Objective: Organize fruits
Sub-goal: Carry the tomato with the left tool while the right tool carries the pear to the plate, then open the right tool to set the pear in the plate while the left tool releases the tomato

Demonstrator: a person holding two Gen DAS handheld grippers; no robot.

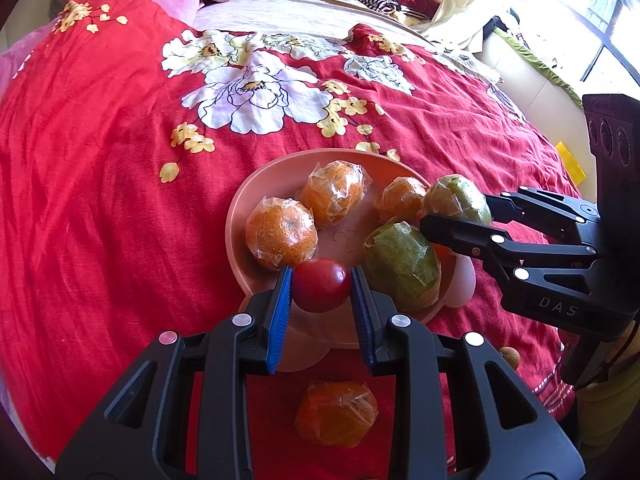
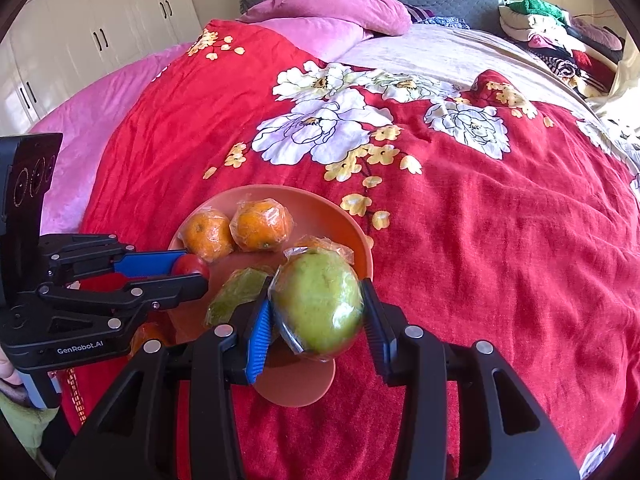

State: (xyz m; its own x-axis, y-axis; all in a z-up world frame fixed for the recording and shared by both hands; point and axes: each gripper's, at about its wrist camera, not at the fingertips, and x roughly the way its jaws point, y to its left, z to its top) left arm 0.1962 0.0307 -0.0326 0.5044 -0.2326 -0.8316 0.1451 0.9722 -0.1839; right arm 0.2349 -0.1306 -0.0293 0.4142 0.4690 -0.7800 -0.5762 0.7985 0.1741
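I had the left gripper (image 1: 321, 286) closed on a small, smooth red tomato-like fruit (image 1: 322, 285), its blue ribbed pads pinching it from both sides just over the near rim of the round salmon-pink plastic plate (image 1: 240, 204). The right gripper (image 2: 318, 312) was clamped around a large green fruit in clear plastic wrap (image 2: 320, 300), held above the plate's right edge. On the plate lay three wrapped orange mandarins (image 1: 281, 233) and a second wrapped green fruit (image 1: 402, 264); another wrapped mandarin (image 1: 336, 412) sat on the red floral bedspread (image 1: 100, 140) below my left fingers, off the plate.

To finish well, I judged each fruit should be lowered into a bare patch of the plate before the fingers parted, since the round fruit would roll on that shallow dish. The wrap looked slippery, so I reckoned a slow release was wise. The two grippers stood near each other, so I judged that moving one at a time would avoid a knock.
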